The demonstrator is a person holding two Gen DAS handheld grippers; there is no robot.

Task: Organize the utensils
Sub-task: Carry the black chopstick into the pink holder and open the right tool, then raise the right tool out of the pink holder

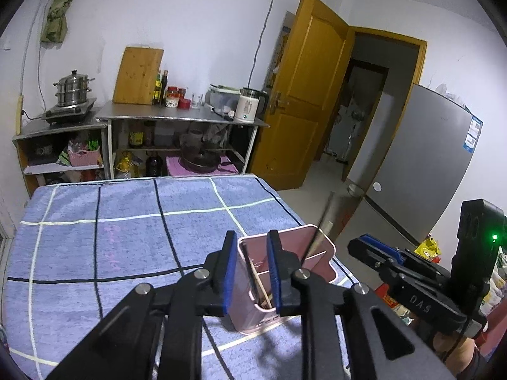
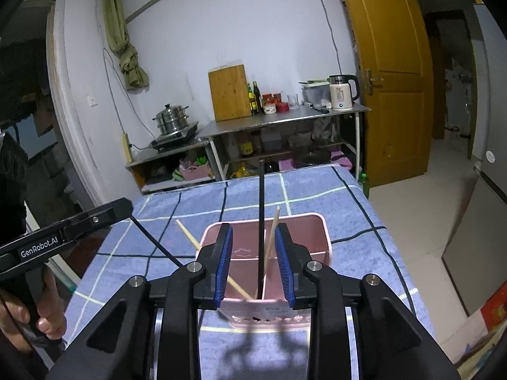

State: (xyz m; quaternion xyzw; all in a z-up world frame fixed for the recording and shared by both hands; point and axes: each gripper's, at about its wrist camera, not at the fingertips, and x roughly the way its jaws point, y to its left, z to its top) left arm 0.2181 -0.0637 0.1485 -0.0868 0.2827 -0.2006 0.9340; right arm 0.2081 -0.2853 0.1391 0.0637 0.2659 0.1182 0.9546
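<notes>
A pink utensil holder (image 1: 286, 255) (image 2: 304, 237) with an inner divider stands on the blue checked tablecloth (image 1: 126, 221). It holds wooden chopsticks (image 2: 272, 239) and a black chopstick (image 2: 261, 221) that lean out of it. My left gripper (image 1: 252, 270) is open just above the holder's near-left compartment, where a wooden chopstick (image 1: 260, 281) stands between the pads untouched. My right gripper (image 2: 254, 264) is open over the holder's near edge, with the black and wooden chopsticks standing between its pads, ungripped. The right gripper also shows in the left wrist view (image 1: 374, 247).
Behind the table are steel shelves (image 1: 177, 117) with a cutting board, bottles, jars, a kettle (image 2: 340, 91) and a steamer pot (image 1: 73, 88) on a cooktop. A wooden door (image 1: 304, 95) stands open at the right, beside a grey fridge (image 1: 421, 164).
</notes>
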